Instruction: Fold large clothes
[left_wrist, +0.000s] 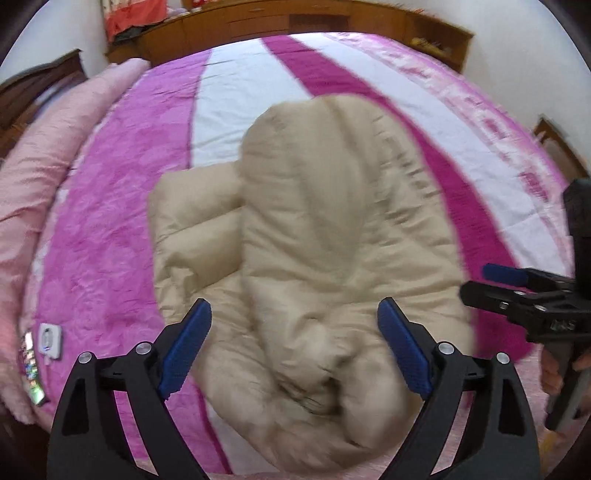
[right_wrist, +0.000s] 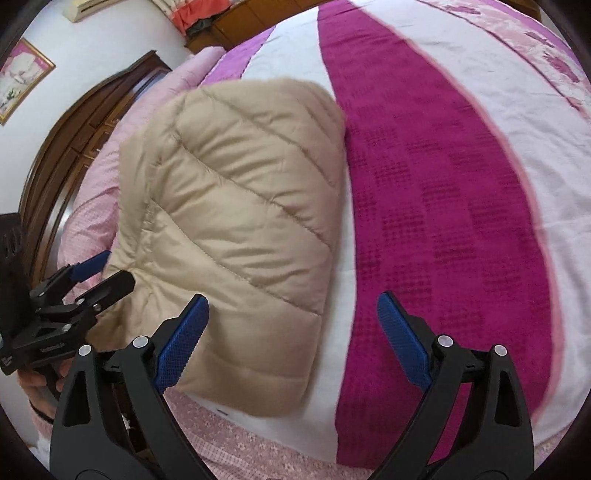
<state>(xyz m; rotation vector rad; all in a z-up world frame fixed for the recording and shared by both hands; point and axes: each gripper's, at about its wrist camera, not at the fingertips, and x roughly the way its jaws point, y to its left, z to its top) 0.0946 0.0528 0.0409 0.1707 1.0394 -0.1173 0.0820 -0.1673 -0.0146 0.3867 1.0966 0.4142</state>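
**Puffer jacket bundled on the bed, both tools empty**

- Item: beige quilted puffer jacket (right_wrist: 236, 229), lying on the bed's striped bedspread (right_wrist: 436, 206) (magenta, white, pink bands), toward the near edge. Folded pink quilt (left_wrist: 40, 206) runs along the bed's left side, well apart from the jacket.
- Left gripper (left_wrist: 293, 347): fingers spread wide, nothing between them, hovering above the near end of the jacket. Contact with the fabric not evident; left view is motion-blurred.
- Right gripper (right_wrist: 291, 343): fingers spread wide and empty, over the jacket's near right corner and the bedspread beside it.
- Fold state, as judged: in the right view the jacket reads as a compact, roughly rectangular bundle, quilted panel on top, edges fairly square. In the left view it looks lumpier — a rounded upper layer lies over a lower one, a section sticks out to the left, and the near end is bunched and rumpled.
- Progress: main folds look done; no sleeve seen trailing loose. What is left is likely tidying — squaring the bunched near end, tucking the left-side overhang, pressing the puffy bulk flat.
- Clutter: a small white device (left_wrist: 50, 339) and a phone (left_wrist: 32, 373) on the bed's near left edge, clear of the jacket.
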